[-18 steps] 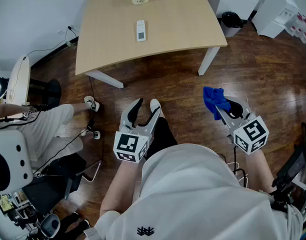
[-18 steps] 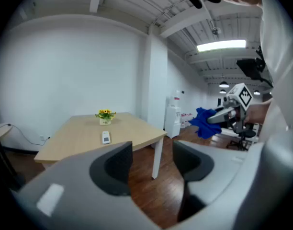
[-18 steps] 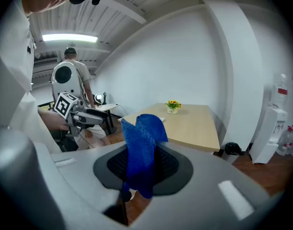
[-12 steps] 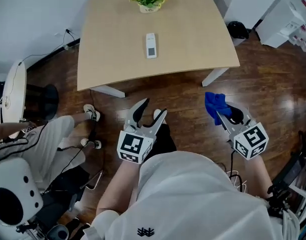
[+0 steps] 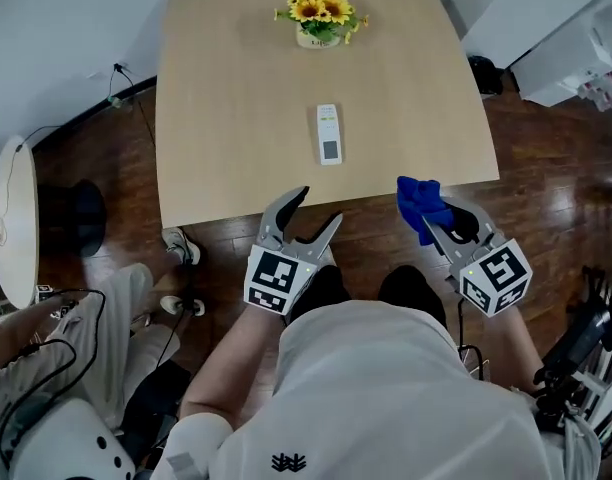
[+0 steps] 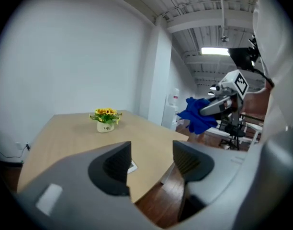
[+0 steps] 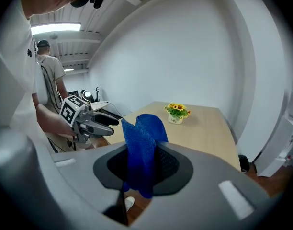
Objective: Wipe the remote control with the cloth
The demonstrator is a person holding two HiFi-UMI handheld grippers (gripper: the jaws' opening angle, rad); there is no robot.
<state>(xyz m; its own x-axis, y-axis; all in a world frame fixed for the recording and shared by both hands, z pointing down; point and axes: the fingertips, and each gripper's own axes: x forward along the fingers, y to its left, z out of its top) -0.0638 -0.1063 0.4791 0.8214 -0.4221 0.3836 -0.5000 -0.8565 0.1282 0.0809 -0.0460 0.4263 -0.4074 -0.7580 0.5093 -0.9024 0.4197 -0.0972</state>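
Lying flat at mid-frame on the table (image 5: 226, 98), the white remote control (image 5: 329, 134) sits just above both grippers. The left gripper (image 5: 321, 205) has its jaws apart, gripping nothing; the right gripper (image 5: 433, 222) is clamped on the blue cloth (image 5: 418, 198). A small pot (image 5: 316, 38) holding sunflowers stands at top centre, beyond the remote.

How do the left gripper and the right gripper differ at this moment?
The left gripper has its jaws apart with nothing between them; the right gripper is shut on the blue cloth. The left gripper hangs nearer the remote control than the right gripper. Both point toward the table without touching it.
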